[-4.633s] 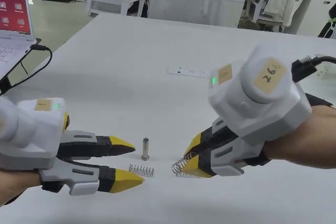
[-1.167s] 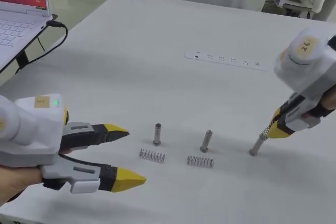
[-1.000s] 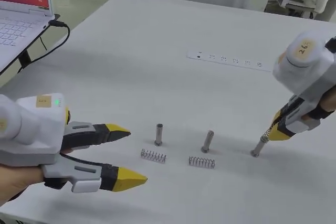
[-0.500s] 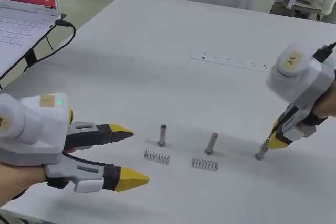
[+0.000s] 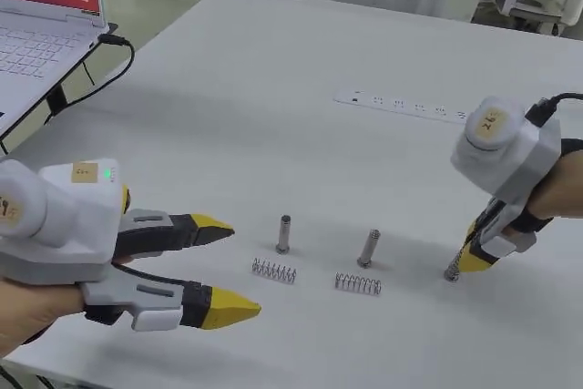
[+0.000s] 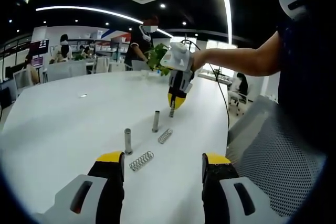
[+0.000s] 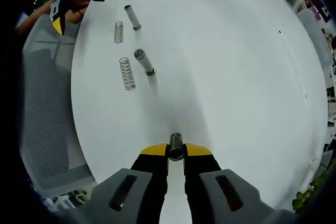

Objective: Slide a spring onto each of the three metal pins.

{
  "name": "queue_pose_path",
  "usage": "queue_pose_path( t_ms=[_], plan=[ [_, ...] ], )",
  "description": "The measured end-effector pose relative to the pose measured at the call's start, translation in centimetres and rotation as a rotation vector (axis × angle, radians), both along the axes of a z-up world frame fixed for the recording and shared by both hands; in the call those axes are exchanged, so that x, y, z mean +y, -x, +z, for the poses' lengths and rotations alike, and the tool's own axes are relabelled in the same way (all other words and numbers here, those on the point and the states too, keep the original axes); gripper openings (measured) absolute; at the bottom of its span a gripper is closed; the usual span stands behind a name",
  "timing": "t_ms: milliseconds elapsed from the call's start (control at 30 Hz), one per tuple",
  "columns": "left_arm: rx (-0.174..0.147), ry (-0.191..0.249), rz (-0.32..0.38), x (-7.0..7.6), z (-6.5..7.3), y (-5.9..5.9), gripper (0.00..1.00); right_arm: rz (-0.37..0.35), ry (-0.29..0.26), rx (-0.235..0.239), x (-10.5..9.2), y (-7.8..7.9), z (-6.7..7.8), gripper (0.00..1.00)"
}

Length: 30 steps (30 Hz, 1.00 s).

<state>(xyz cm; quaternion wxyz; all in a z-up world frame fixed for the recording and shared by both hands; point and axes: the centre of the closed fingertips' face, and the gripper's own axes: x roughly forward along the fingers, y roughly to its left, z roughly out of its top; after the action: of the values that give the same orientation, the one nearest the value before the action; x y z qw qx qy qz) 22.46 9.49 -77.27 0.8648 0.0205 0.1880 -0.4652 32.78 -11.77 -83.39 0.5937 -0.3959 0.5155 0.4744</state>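
Observation:
Three metal pins stand on the white table. The left pin and the middle pin are bare, and a loose spring lies in front of each. Over the right pin, my right gripper points steeply down, shut on a third spring that sits around that pin. My left gripper hovers open and empty, left of the pins. In the left gripper view the pins and the right gripper line up ahead.
A white power strip lies farther back on the table. An open laptop with a black cable stands at the far left edge. Chairs and desks stand beyond the table; people stand in the background of the left gripper view.
My right gripper has sunk lower over the right pin and carried the spring down along it. The left gripper has stayed open and roughly in place; the camera has shifted slightly.

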Motion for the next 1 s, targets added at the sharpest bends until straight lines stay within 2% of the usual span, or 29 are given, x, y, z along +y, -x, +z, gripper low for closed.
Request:
queue_pose_path(
  t_ms=[233,633,1000],
  plan=[
    [0.001,0.003,0.001,-0.02,-0.01,-0.02,0.54,-0.005,0.010,0.011,-0.11,0.00,-0.49,0.08],
    [0.000,0.003,-0.001,-0.11,0.03,-0.08,0.53,0.002,0.000,0.014,-0.02,0.03,-0.52,0.10],
    [-0.001,0.005,-0.001,-0.18,0.04,-0.09,0.53,0.018,-0.011,-0.003,-0.04,-0.05,-0.42,0.18]
  ],
)
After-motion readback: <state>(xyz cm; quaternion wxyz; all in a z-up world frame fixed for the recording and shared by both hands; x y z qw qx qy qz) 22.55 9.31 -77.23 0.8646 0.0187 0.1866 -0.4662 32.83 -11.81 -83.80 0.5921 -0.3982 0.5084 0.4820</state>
